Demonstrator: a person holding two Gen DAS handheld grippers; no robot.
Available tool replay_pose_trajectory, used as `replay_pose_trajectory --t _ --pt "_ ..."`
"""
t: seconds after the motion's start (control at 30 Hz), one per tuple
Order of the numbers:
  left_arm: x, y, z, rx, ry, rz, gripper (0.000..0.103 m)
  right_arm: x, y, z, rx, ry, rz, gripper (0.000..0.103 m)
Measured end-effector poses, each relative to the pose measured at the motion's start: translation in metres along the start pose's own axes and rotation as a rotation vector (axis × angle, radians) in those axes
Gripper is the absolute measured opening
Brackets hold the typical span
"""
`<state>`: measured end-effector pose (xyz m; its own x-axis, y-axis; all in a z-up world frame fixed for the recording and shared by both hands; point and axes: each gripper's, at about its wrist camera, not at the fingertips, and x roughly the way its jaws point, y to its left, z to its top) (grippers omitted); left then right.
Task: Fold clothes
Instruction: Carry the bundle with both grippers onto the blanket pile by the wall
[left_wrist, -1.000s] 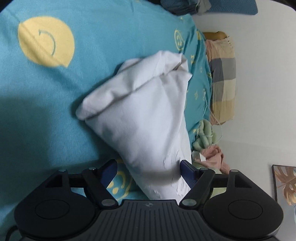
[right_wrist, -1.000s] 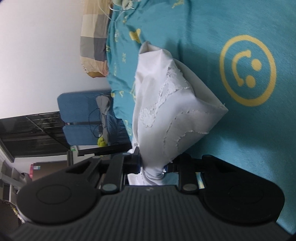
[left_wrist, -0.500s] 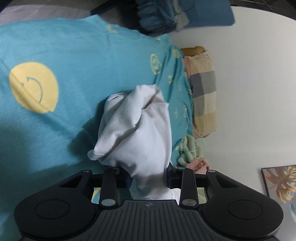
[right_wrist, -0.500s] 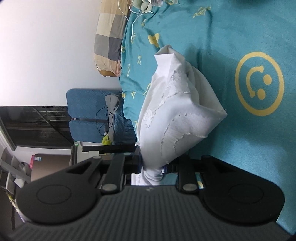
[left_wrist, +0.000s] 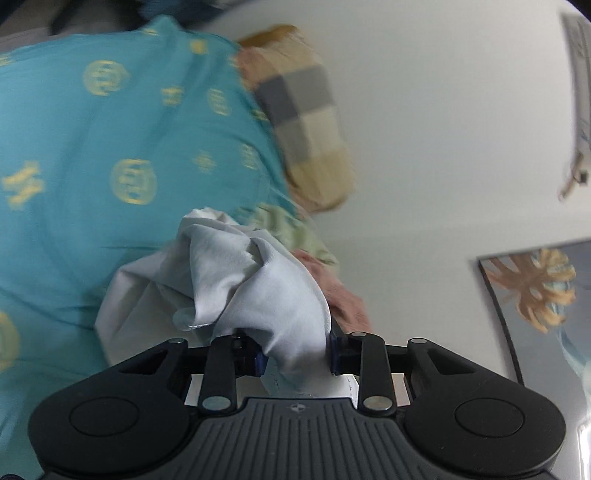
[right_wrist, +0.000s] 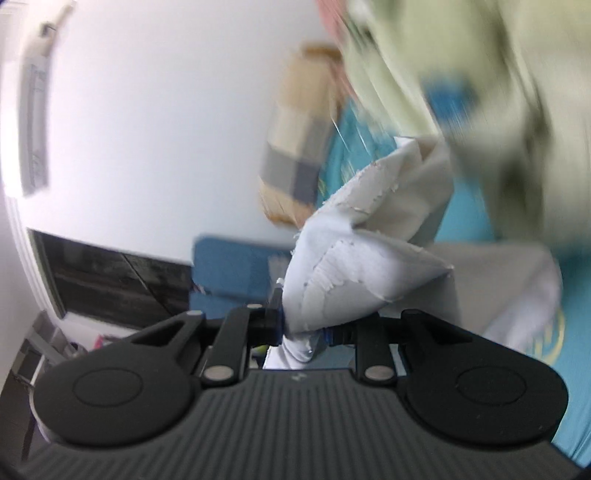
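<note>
Fingers of left gripper and right gripper clamp the white garment; carrying step, probably toward the blurred clothes pile. Next: lower, release.

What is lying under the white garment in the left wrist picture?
Under the white garment the teal bedsheet shows, with green and pink clothes behind its right edge. Whatever lies directly beneath the bunched cloth is covered.

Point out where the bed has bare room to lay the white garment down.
Bare teal sheet spreads left of the white garment, which the left gripper and right gripper both clamp. It is crowded toward the wall: checked pillow, then green and pink clothes.
</note>
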<state>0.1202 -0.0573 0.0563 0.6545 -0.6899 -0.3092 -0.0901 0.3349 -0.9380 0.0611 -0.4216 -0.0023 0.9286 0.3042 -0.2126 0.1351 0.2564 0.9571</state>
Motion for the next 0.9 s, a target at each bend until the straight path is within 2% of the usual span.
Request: replay_pose_trajectory --t 0.17,0.27,0.37,0.47,0.53,0.6,0.67,0.9 --pt "0.104 -0.104 -0.035 0.051 0.113 -0.165 0.031 -0.059 0.067 0.104 -0.129 -0.194 0.015 0.023" --pt "0.163 -0.152 -0.069 0.089 0.199 -0.247 0.032 -0.096 0.079 0.152 -0.218 -0.303 -0.021 0.023" --pt "0.194 -0.172 -0.123 0.164 0.263 -0.268 0.032 -0.129 0.083 0.197 -0.296 -0.397 -0.072 0.023" --pt "0.215 -0.161 -0.169 0.22 0.312 -0.231 0.032 -0.145 0.049 0.225 -0.282 -0.418 -0.159 0.023" --pt "0.22 -0.14 -0.192 0.244 0.332 -0.186 0.032 -0.15 0.019 0.23 -0.235 -0.389 -0.223 0.023" --pt "0.219 -0.117 -0.201 0.262 0.357 -0.149 0.032 -0.148 -0.004 0.225 -0.236 -0.347 -0.293 0.023" --pt "0.206 -0.094 -0.208 0.281 0.367 -0.141 0.032 -0.147 -0.017 0.213 -0.244 -0.301 -0.332 0.023" --pt "0.151 -0.046 -0.201 0.408 0.393 -0.067 0.033 -0.15 -0.036 0.161 -0.262 -0.179 -0.435 0.023"
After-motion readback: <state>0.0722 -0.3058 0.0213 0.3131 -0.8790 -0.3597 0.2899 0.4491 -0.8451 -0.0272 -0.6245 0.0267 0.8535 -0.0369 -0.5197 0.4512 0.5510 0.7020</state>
